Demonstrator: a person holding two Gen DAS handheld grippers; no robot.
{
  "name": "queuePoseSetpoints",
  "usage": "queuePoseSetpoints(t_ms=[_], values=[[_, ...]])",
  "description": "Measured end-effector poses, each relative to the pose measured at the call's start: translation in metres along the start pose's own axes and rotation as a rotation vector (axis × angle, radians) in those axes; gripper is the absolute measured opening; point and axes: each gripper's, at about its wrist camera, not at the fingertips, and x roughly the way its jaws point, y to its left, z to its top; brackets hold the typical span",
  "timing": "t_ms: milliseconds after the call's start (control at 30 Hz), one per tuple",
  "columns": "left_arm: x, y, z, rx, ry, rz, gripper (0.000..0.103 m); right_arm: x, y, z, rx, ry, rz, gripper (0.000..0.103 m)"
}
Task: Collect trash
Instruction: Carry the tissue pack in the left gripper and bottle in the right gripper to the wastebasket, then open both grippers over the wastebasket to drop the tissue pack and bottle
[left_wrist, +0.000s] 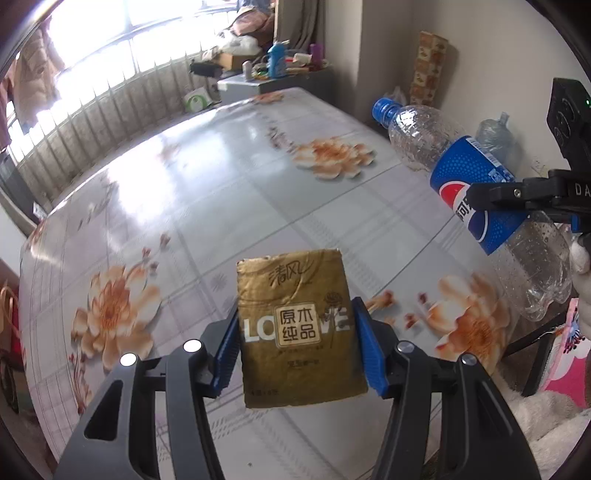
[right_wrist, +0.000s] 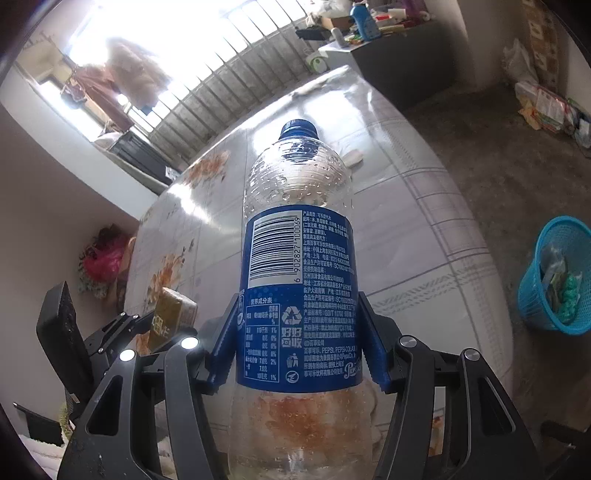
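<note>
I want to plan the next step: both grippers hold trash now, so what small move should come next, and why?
Probably carry the bottle in the right gripper toward the blue basket on the floor beside the table. Both items are already gripped and off the table, the left gripper holding the tissue pack, and the basket already holds trash.

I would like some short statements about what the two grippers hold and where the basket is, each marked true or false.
1. The left gripper clamps a gold tissue packet. True.
2. The right gripper holds a green glass bottle. False: it is a clear plastic bottle with a blue label.
3. The bottle has no cap. False: a blue cap is on.
4. The blue plastic basket stands on the floor. True.
</note>
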Motion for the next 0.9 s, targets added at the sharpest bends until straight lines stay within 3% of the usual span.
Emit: queuePoseSetpoints(t_ms=[267, 500, 733, 900], values=[[-0.004, -0.049, 0.05, 0.102, -0.068, -0.128, 0.055, -0.066, -0.061, -0.01, 0.157, -0.163, -0.055, 0.055], [0.016, -0.124, 0.109, 0.229, -0.068, -0.29, 0.055, -0.108, -0.144, -0.043, 0.426, -0.272, -0.136, 0.056], [0.071, -0.229, 0.163, 0.344, 0.05, -0.463, 0.055, -0.117, -0.232, -0.082, 0.726, -0.303, -0.16, 0.056], [0.136, -0.301, 0.188, 0.42, 0.175, -0.512, 0.055, -0.107, -0.288, -0.089, 0.883, -0.292, -0.127, 0.056]])
